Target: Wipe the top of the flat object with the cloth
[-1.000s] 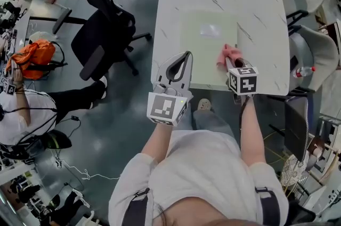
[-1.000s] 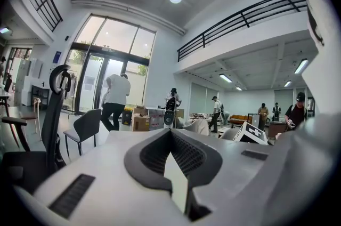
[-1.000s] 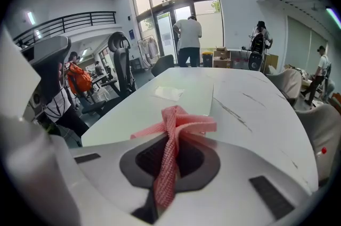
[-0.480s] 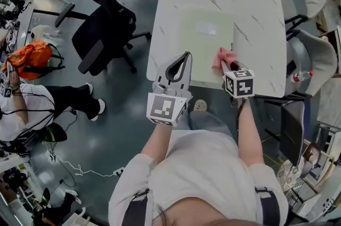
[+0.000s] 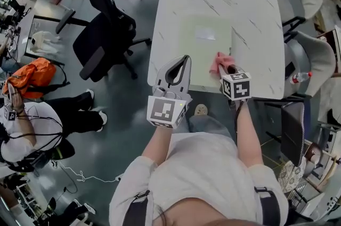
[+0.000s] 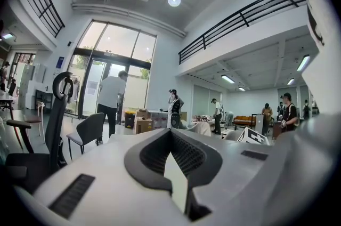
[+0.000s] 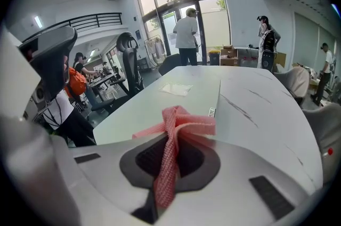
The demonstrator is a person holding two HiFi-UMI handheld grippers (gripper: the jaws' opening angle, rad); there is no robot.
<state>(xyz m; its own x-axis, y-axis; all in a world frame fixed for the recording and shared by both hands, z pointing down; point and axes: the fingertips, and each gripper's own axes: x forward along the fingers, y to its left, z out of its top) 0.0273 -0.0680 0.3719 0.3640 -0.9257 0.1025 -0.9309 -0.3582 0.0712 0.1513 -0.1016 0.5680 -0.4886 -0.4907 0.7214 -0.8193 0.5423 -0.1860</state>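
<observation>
The pink cloth (image 5: 217,61), a twisted strip lying along the jaws with its bunched end pointing toward the table's far edge, is pinched in the right gripper (image 5: 225,66) at centre-right of the head view, over the right edge of the pale green mat (image 5: 205,43). The mat's long axis runs up the frame on the white marbled table (image 5: 256,11). The left gripper (image 5: 184,59), jaws closed on nothing, hangs at the table's near-left edge.

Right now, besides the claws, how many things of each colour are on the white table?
Pink: 1, the crumpled pink woven cloth in the right claw.
Pale green: 1, the flat rectangular mat.
White: 1, the small thin patch on that mat.
Total: 3.
</observation>
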